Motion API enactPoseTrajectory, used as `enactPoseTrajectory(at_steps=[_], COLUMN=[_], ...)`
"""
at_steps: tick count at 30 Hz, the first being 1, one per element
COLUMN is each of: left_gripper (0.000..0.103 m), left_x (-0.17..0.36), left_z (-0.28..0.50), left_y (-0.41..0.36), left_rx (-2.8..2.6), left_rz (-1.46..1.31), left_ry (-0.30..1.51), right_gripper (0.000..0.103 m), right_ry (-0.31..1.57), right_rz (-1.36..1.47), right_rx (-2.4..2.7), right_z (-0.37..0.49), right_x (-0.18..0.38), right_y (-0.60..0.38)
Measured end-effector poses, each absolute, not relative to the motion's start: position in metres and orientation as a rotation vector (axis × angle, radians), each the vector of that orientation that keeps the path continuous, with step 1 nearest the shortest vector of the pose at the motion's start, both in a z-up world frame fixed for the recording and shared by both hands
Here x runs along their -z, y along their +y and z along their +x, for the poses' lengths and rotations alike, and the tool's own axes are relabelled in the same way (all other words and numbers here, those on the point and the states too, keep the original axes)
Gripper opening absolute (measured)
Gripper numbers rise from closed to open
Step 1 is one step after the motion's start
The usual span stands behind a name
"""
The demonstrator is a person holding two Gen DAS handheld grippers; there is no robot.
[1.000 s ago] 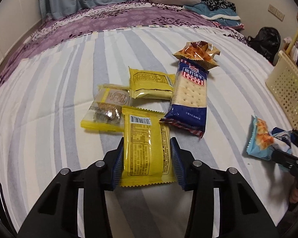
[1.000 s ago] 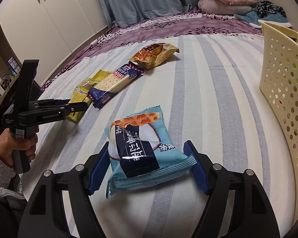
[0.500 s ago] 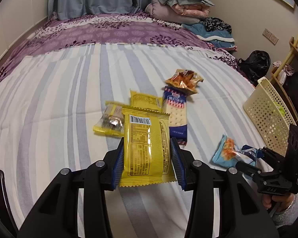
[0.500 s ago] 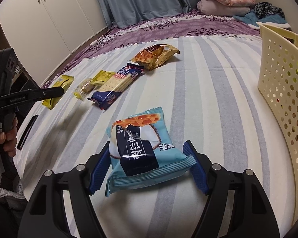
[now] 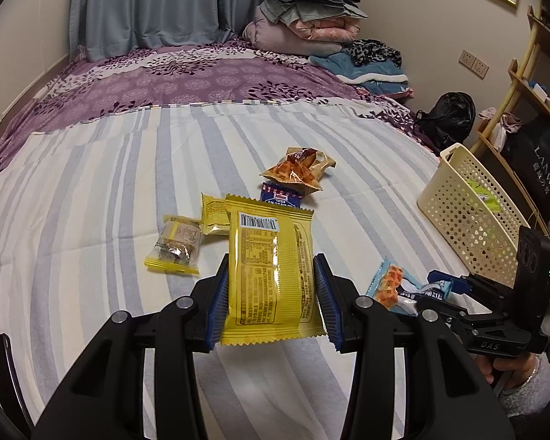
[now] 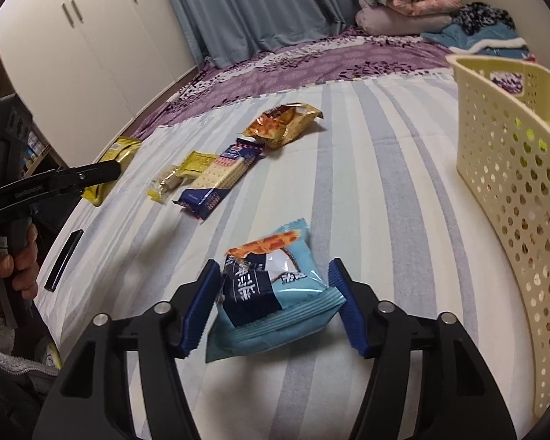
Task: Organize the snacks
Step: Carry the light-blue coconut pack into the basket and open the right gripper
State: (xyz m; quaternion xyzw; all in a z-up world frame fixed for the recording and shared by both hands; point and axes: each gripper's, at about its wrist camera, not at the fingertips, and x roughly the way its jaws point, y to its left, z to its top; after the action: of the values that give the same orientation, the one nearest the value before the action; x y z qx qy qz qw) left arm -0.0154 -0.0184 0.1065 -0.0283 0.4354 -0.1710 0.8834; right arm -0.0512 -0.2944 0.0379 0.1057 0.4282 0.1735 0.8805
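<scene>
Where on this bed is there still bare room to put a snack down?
Striped sheet lies bare between the blue packet and the cream basket, and beyond the orange bag toward the purple blanket. It is crowded around the cracker pack and small yellow packets.

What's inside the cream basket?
Through the cream basket wall and over its rim, one green-and-white packet shows near the far side. The perforated wall hides most of the inside, so any other contents cannot be told.
</scene>
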Motion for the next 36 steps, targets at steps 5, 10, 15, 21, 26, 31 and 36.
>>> enactPoseTrajectory(at_steps=[5,10,15,21,26,31,36], left_gripper=[0.044,0.044,0.044,0.044,0.044,0.044,0.044], left_x=[-0.106,-0.105,-0.105,-0.104,-0.108,-0.11,-0.116], left_z=[-0.016,-0.02,-0.021,-0.02,-0.021,-0.02,-0.019], left_y=[-0.018,-0.013,-0.007,-0.01,-0.016,-0.026,-0.039], left_rx=[0.354,0.359,0.346,0.351,0.363,0.382,0.404], left_rz=[-0.063,-0.07,-0.081,-0.083,-0.076,-0.063,-0.046], left_ry=[0.908,0.91,0.908,0.91,0.904,0.901,0.891], right_gripper=[0.089,0.089,0.07,0.066,0.066,0.066,0.066], right_ry=[0.885,0.966,0.95,0.934,0.873,0.778,0.672], right_rz=[0.164,0.076,-0.033,0.049,0.135,0.175,0.224], right_rx=[-0.383,-0.375,-0.333,-0.322,-0.334,-0.295,-0.201], right_z=[-0.045,-0.027,-0.036,-0.046,-0.054,-0.061,-0.072], right_x=[-0.037,-0.016,-0.018,-0.025,-0.049,-0.08,-0.113], right_y=[-0.285,-0.268,-0.254,-0.266,-0.281,-0.302,-0.34])
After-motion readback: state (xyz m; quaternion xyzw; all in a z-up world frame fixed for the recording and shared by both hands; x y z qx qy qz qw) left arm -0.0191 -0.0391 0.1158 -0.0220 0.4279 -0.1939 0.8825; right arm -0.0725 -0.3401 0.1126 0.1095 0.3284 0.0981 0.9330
